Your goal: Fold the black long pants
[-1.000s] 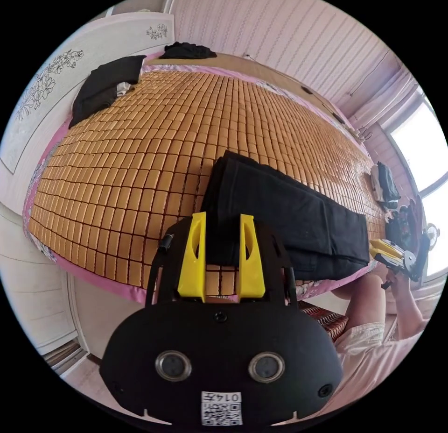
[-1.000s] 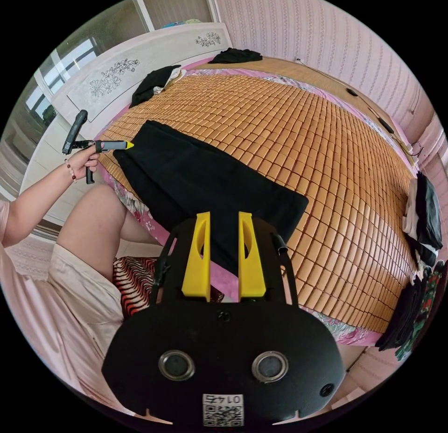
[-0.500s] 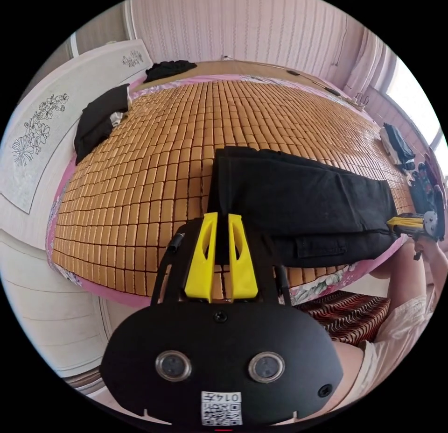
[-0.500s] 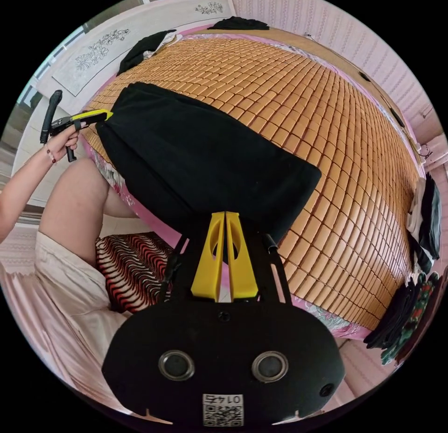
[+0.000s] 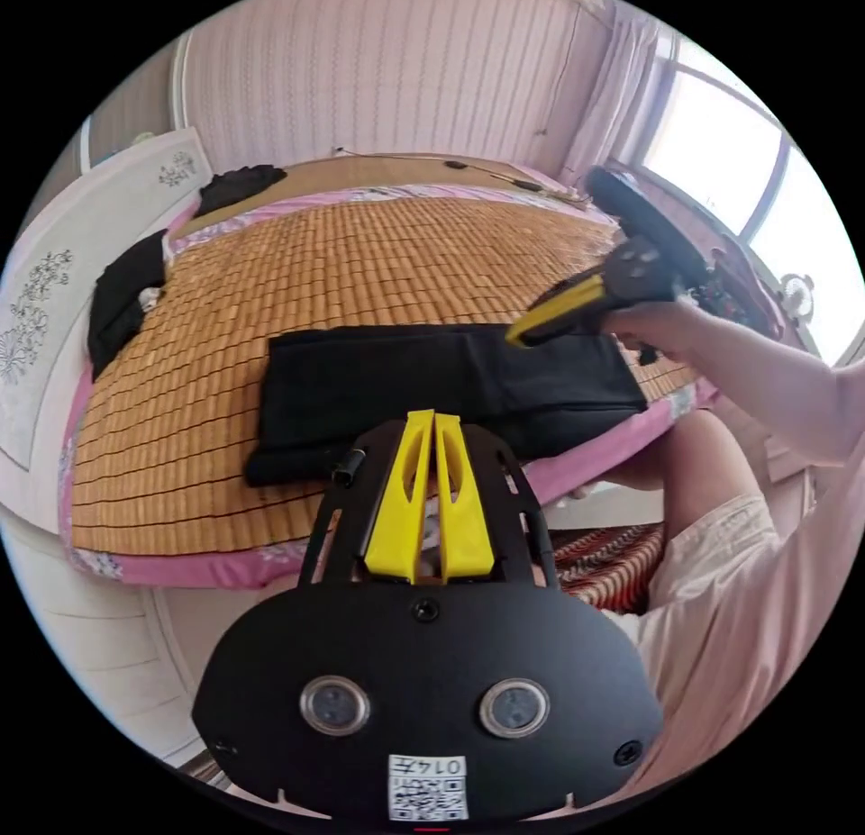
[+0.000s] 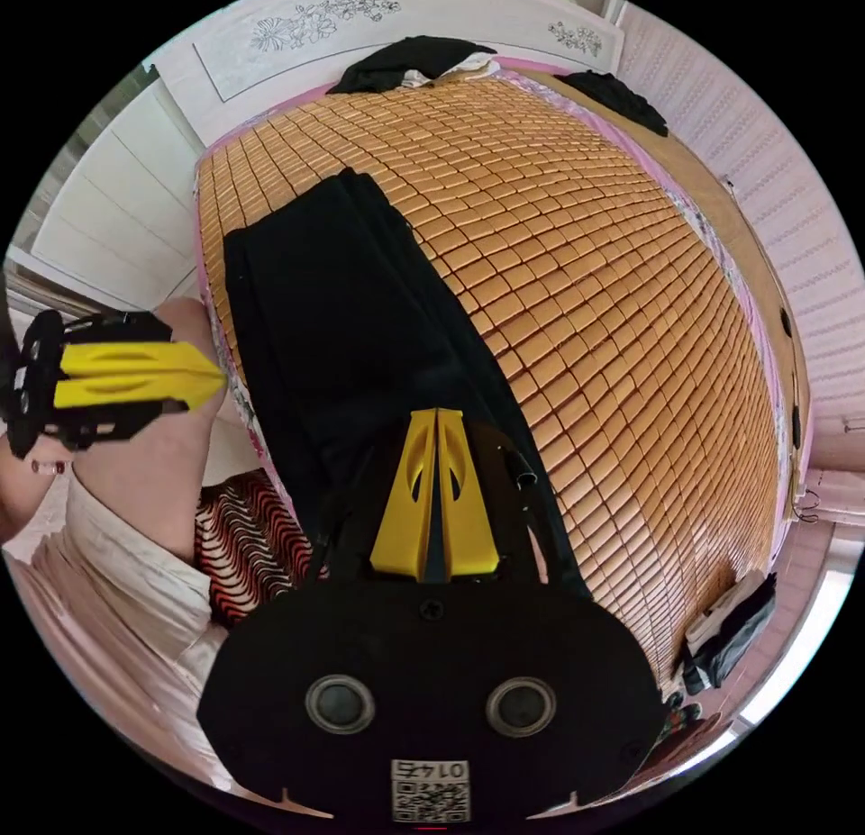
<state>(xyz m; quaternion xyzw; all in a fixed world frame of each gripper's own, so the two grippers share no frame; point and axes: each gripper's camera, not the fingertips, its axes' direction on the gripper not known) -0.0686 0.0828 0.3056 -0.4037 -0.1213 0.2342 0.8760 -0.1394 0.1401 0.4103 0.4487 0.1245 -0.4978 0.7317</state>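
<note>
left gripper (image 5: pixel 435 418) pressed together | right gripper (image 6: pixel 437 416) pressed together | black pants (image 5: pixel 432 389) flat beyond both

Black pants (image 5: pixel 432 394); orange tiled mat (image 5: pixel 360 258); yellow claws.

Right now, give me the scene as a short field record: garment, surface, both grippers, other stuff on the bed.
garment: black long pants, lying flat as a long strip along the near edge of the bed
surface: bamboo mat over pink bedding
left gripper: jaws together, nothing between them
right gripper: jaws together, over the pants
other items: dark clothes near the headboard
</note>
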